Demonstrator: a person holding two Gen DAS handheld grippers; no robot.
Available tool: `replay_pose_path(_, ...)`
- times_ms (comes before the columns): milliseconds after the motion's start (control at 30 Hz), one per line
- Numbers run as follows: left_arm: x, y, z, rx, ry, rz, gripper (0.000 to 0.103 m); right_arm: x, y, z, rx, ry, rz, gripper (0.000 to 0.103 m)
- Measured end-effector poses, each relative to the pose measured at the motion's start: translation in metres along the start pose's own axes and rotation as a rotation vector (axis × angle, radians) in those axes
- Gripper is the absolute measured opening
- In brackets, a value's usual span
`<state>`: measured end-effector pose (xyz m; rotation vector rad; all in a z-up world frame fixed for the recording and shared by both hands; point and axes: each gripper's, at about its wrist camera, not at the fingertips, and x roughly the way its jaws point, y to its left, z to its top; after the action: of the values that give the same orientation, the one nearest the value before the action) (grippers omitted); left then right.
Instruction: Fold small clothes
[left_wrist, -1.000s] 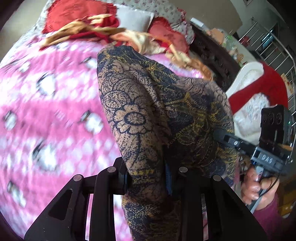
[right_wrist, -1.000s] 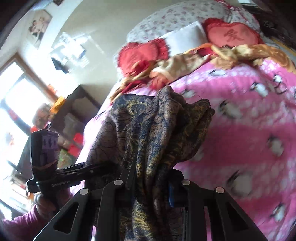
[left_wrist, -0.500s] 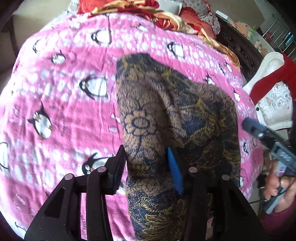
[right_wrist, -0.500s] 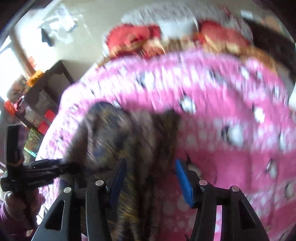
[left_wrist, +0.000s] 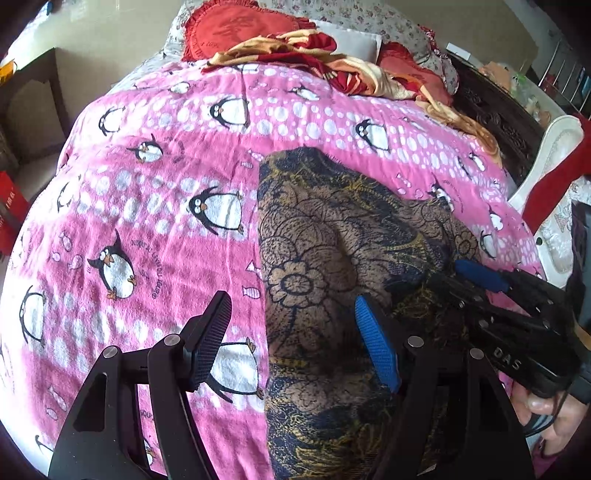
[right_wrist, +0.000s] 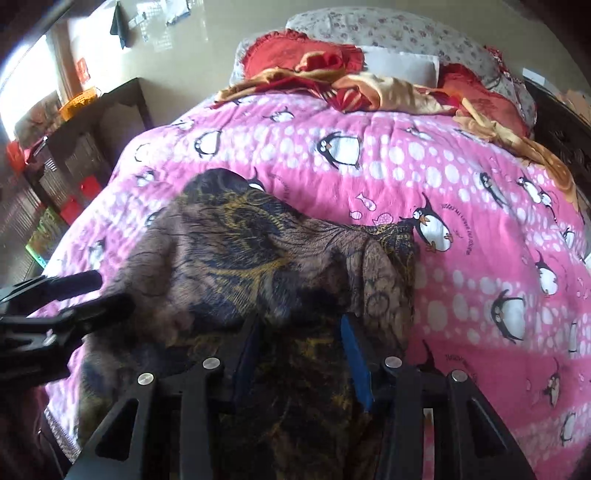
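A brown, navy and gold floral patterned garment (left_wrist: 332, 266) lies on the pink penguin blanket (left_wrist: 147, 206), its near part draping over the bed's front edge. My left gripper (left_wrist: 291, 336) is open, with the garment's left edge lying between its spread fingers. My right gripper (right_wrist: 301, 343) is open too, its fingers spread around a fold of the same garment (right_wrist: 258, 258). The right gripper also shows at the garment's right side in the left wrist view (left_wrist: 476, 280), and the left gripper at the left of the right wrist view (right_wrist: 74, 295).
Red heart cushions (left_wrist: 236, 29), a white pillow and crumpled red and gold cloth (right_wrist: 369, 88) lie at the bed's head. A dark shelf unit (right_wrist: 85, 147) stands left of the bed. A white chair with red cloth (left_wrist: 554, 166) stands right.
Both grippers lowered the garment onto the blanket and opened, letting it go. One second ago both were shut on it, held up in the air.
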<state>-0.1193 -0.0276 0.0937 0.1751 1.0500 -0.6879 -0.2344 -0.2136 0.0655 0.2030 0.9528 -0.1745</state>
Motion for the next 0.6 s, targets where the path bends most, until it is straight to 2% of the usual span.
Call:
replay_pose_path(233, -0.03, -0.014, -0.003, 0.046, -0.1, 0.052, 0.07, -0.05, 0.004, -0.016, 0.085, -0.081, 0.004, 0.048)
replay_pose_path(300, -0.037, -0.018, -0.004, 0.056, -0.118, 0.059, 0.07, -0.059, 0.007, -0.019, 0.107, -0.091, -0.029, 0.054)
replay_pose_path(367, -0.044, -0.02, -0.006, 0.061, -0.132, 0.057, 0.07, -0.065, 0.009, -0.022, 0.108, -0.098, -0.049, 0.069)
replay_pose_path(600, -0.065, -0.023, -0.014, 0.071, -0.17, 0.078, 0.07, -0.078, 0.016, -0.027, 0.112, -0.12, -0.074, 0.073)
